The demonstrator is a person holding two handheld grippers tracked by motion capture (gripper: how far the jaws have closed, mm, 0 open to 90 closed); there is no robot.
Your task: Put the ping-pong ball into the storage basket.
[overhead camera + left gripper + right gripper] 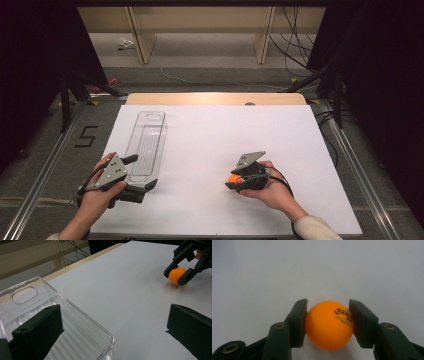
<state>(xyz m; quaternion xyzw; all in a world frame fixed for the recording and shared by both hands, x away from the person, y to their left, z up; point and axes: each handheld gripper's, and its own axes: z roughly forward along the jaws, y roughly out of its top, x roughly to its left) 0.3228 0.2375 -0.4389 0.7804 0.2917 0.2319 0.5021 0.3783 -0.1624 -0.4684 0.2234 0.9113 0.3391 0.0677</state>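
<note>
An orange ball [329,325] with black print rests on the white table, and my right gripper [328,323] is shut on it, one pad pressed to each side. In the high view that ball [233,178] sits right of centre near the front, in the right gripper [232,181]. A clear plastic tray [147,140] lies lengthwise at the left. My left gripper [145,171] stands open at the tray's near end. In the left gripper view, one jaw is over the tray [75,310] and the other over bare table. Farther off, the ball [177,275] shows between the other gripper's jaws.
The white sheet [215,135] covers the table, with a strip of wood [215,98] along the far edge. Metal rails [350,160] run along both sides. Dark stands, cables and a shelf unit lie beyond the table.
</note>
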